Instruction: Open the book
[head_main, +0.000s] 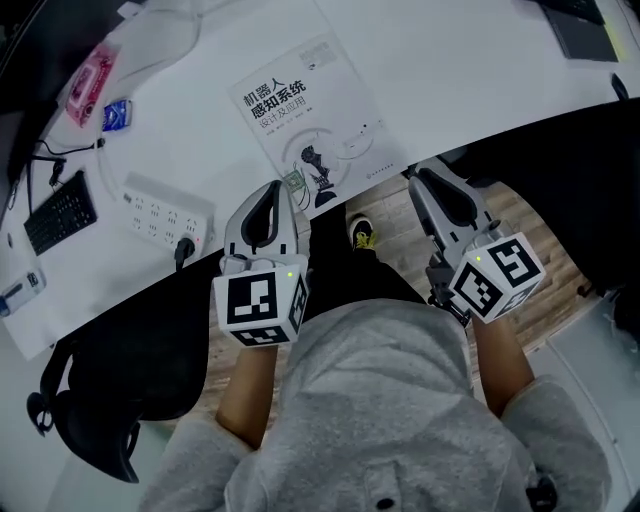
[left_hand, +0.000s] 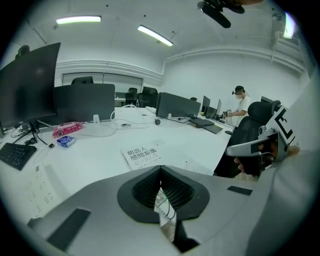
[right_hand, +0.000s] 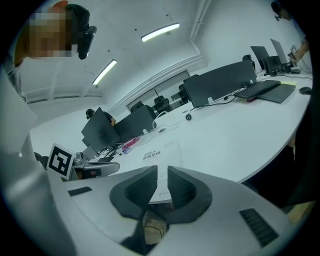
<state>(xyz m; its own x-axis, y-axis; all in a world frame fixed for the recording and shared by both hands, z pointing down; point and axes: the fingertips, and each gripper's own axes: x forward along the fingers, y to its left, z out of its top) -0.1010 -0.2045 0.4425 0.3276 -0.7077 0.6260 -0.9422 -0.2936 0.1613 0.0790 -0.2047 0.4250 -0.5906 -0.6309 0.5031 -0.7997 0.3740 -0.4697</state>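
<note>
A closed white book (head_main: 300, 110) with black print on its cover lies on the white desk (head_main: 440, 70), near the front edge. It also shows in the left gripper view as the book (left_hand: 142, 156) and in the right gripper view as the book (right_hand: 157, 156). My left gripper (head_main: 290, 188) hovers at the desk edge, just short of the book's near left corner, its jaws shut with nothing between them (left_hand: 160, 170). My right gripper (head_main: 412, 172) hangs off the desk edge beside the book's near right corner. Its jaws stand a narrow gap apart, empty (right_hand: 162, 172).
A white power strip (head_main: 165, 212), a black keyboard (head_main: 60, 212), a pink packet (head_main: 88, 82) and a blue packet (head_main: 116, 116) lie on the desk to the left. A black chair (head_main: 110, 380) stands at my left. Monitors (left_hand: 82, 102) line the back.
</note>
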